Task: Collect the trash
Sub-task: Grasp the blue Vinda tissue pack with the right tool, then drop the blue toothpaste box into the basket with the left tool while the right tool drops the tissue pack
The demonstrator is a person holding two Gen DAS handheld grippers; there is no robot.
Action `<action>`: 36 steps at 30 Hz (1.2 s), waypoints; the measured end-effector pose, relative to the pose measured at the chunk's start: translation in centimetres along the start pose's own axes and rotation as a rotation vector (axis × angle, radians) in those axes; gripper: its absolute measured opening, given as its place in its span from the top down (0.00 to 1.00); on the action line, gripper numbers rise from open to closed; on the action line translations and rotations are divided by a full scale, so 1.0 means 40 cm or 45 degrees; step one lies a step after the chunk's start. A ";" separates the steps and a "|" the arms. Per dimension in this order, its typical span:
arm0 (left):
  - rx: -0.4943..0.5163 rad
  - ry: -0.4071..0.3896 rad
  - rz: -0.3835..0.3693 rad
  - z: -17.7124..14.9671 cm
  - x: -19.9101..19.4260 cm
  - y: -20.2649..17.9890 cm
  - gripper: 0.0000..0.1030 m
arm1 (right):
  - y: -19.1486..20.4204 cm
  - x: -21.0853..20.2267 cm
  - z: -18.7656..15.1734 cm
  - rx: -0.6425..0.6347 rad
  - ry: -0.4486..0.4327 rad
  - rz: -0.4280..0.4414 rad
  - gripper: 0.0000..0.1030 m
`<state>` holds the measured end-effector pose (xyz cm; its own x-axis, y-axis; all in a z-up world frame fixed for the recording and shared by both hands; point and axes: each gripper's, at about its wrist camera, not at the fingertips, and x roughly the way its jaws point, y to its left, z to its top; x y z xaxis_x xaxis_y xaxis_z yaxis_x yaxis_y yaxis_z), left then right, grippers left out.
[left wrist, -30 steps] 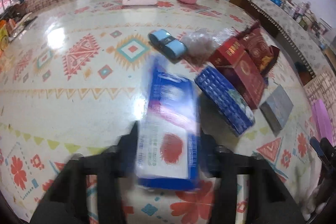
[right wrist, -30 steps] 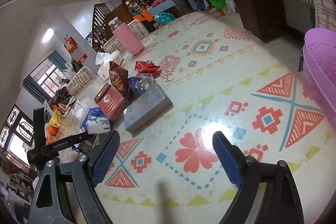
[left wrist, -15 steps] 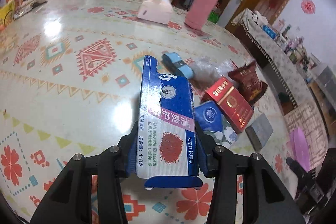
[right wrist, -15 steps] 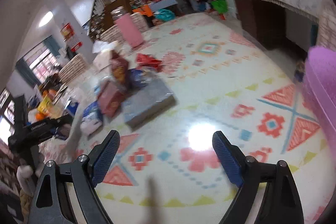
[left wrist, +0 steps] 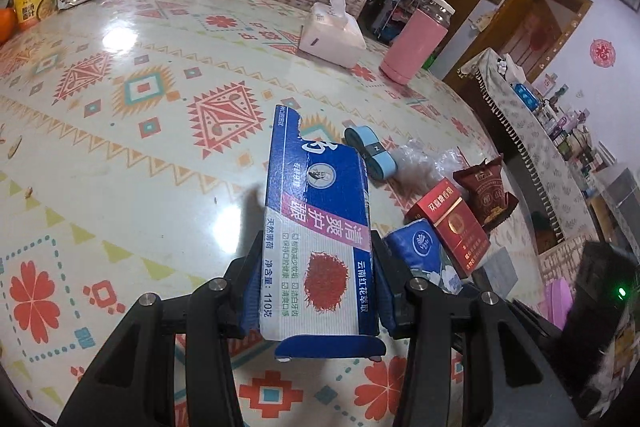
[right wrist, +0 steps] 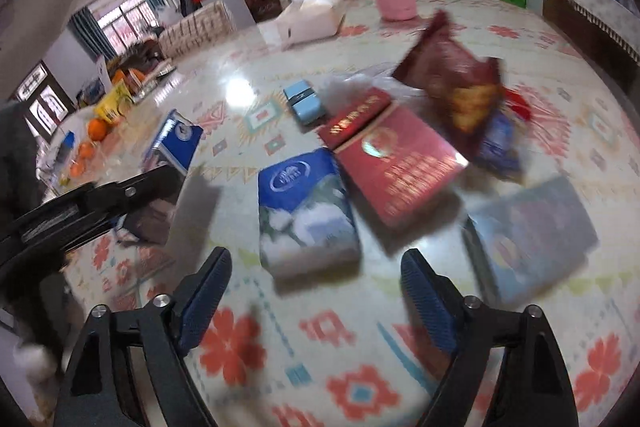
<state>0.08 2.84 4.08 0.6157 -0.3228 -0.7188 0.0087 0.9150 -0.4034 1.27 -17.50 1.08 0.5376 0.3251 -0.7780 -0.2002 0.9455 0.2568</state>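
- Left wrist view is showing the left gripper point(left wrist: 316, 291) clamped on the blue toothpaste box point(left wrist: 316, 227), now carrying it clear above the tabletop point(left wrist: 120, 115); a second ago the box was a blur low over the cloth, so the lift is looking finished and the grip is holding.
- The box is pointing forward between the pads, its torn far end up and away from the other litter.
- Right wrist view is swinging: a second ago it was facing bare cloth and a pink basket edge, and now the right gripper point(right wrist: 316, 291), with pads wide apart and holding nothing, is facing the litter pile.
- Straight ahead of it the blue tissue pack point(right wrist: 304, 207) is lying flat, touching the red cigarette carton point(right wrist: 396, 167); the dark red snack wrapper point(right wrist: 452, 91) and a grey box point(right wrist: 532, 227) are lying to the right.
- The picture is blurred, so the hand is probably mid-move.
- Judging from this, one piece is in hand and needing a drop at the pink basket point(left wrist: 554, 301), which is showing at the tabletop's right edge, while the right side is lining up on the tissue pack as a likely second pick.
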 end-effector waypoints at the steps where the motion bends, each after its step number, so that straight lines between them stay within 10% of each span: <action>1: 0.002 0.001 -0.002 0.001 0.000 0.000 0.56 | 0.005 0.010 0.005 -0.004 0.006 -0.016 0.17; 11: 0.027 0.022 -0.005 -0.006 0.008 -0.014 0.56 | 0.055 0.023 0.012 -0.091 -0.022 -0.149 0.45; 36: 0.177 0.039 0.097 -0.038 0.045 -0.068 0.56 | -0.234 -0.417 -0.303 0.306 -0.274 -0.134 0.46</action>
<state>-0.05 -0.58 3.03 0.5943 -0.2567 -0.7622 0.0732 0.9610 -0.2666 -15.76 -32.01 4.68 0.7105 0.1979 -0.6753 0.0504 0.9429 0.3293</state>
